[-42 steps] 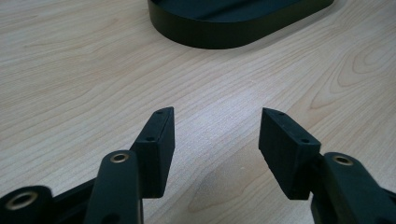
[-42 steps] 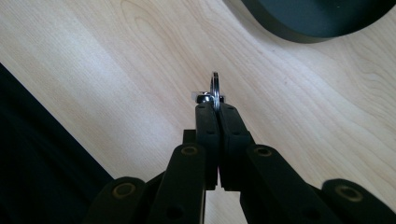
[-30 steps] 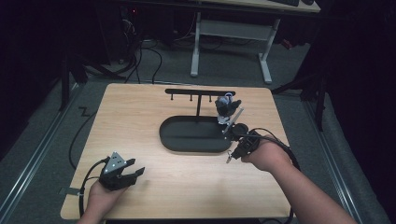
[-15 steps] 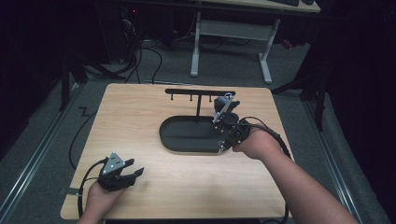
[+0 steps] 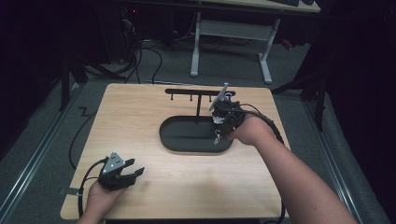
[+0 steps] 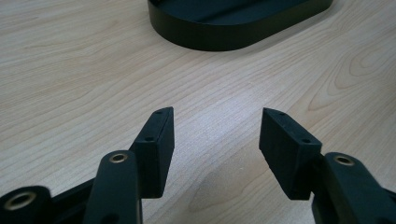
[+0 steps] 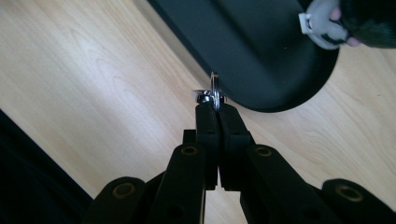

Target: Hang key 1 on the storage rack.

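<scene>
The right gripper (image 5: pixel 223 122) is held over the right end of the black oval tray (image 5: pixel 187 140) on the wooden table (image 5: pixel 154 186), its jaws pressed together on a metal key ring (image 7: pixel 215 91); in the right gripper view the ring stands edge-on at the jaw tips, above the tray's rim. Behind the tray a black hook rack (image 5: pixel 196 92) stands upright; the left gripper (image 5: pixel 126 175) rests near the table's front left corner, its jaws (image 6: pixel 215 140) spread apart around nothing, well apart from the tray.
</scene>
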